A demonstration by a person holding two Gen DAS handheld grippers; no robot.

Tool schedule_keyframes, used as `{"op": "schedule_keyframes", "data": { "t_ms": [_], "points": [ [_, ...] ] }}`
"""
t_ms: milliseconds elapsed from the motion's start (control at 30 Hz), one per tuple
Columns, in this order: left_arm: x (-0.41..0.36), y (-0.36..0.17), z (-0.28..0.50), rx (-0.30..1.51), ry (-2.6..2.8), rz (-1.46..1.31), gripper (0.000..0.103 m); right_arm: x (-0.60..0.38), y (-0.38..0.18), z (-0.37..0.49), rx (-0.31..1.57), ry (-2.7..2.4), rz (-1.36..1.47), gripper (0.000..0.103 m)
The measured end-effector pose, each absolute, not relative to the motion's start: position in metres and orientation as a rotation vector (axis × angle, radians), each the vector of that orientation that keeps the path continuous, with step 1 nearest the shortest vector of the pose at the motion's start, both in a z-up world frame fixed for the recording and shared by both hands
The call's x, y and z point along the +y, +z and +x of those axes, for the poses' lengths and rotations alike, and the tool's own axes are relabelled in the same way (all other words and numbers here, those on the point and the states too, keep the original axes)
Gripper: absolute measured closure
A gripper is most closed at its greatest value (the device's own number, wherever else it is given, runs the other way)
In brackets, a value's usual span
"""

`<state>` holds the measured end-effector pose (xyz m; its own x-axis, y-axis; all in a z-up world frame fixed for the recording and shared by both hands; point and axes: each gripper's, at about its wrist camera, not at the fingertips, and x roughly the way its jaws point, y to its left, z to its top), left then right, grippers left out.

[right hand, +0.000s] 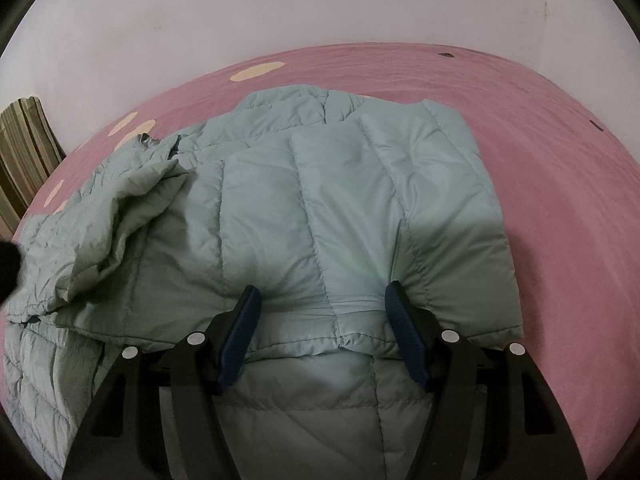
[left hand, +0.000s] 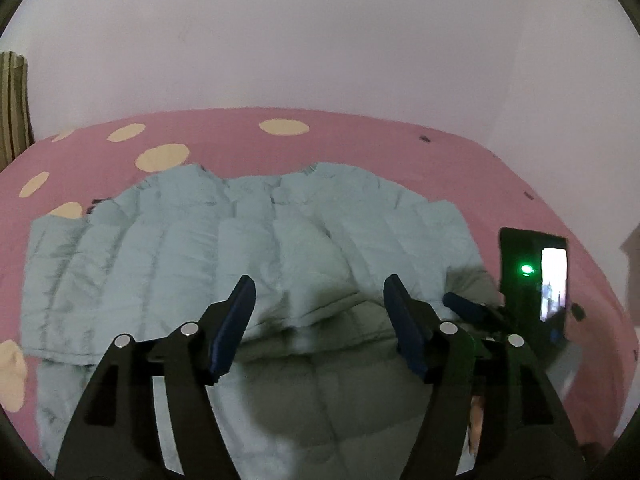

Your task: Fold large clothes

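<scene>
A pale green quilted puffer jacket (left hand: 224,240) lies spread on a pink bed. Its near part is folded back over itself, with a folded edge running across just under the fingertips. My left gripper (left hand: 320,292) is open and hovers over that folded edge, holding nothing. In the right wrist view the jacket (right hand: 320,208) fills the middle, with a crumpled sleeve or flap bunched at the left. My right gripper (right hand: 322,300) is open, its blue pads straddling the folded hem. The right gripper also shows in the left wrist view (left hand: 468,306), beside my left one.
The pink bedsheet (left hand: 360,140) with cream spots carries the jacket, and a white wall stands behind it. A striped cushion or curtain (right hand: 24,144) is at the far left. The bed's edge curves away on the right (right hand: 580,240).
</scene>
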<state>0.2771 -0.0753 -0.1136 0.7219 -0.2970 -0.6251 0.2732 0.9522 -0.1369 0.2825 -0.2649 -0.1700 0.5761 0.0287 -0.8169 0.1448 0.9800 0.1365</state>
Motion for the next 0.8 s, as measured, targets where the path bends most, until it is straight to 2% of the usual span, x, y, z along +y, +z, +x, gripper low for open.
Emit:
{"op": "schedule_keyframes", "data": {
  "t_ms": [200,433,667,700,733,800],
  "points": [
    [-0.008,-0.094,0.256,0.641,-0.195,-0.047,0.035,-0.263,-0.152,0.279,0.945,-0.078,0.208,0.039],
    [0.086,-0.102,0.247,0.618,0.038,-0.054,0.035,-0.237,-0.108,0.279,0.861,0.017,0.305,0.039],
    [0.133,-0.117,0.246,0.662,0.137,-0.113,0.034,-0.182,-0.132,0.314,0.970,0.142,0.352,0.039],
    [0.135,-0.119,0.247,0.669,0.140,-0.112,0.034,-0.178,-0.136,0.316,0.979,0.150,0.363,0.048],
    [0.135,-0.119,0.247,0.672,0.139,-0.112,0.034,-0.174,-0.138,0.318,0.979,0.153,0.365,0.068],
    [0.137,-0.119,0.248,0.677,0.137,-0.112,0.034,-0.171,-0.135,0.318,0.977,0.172,0.352,0.084]
  ]
}}
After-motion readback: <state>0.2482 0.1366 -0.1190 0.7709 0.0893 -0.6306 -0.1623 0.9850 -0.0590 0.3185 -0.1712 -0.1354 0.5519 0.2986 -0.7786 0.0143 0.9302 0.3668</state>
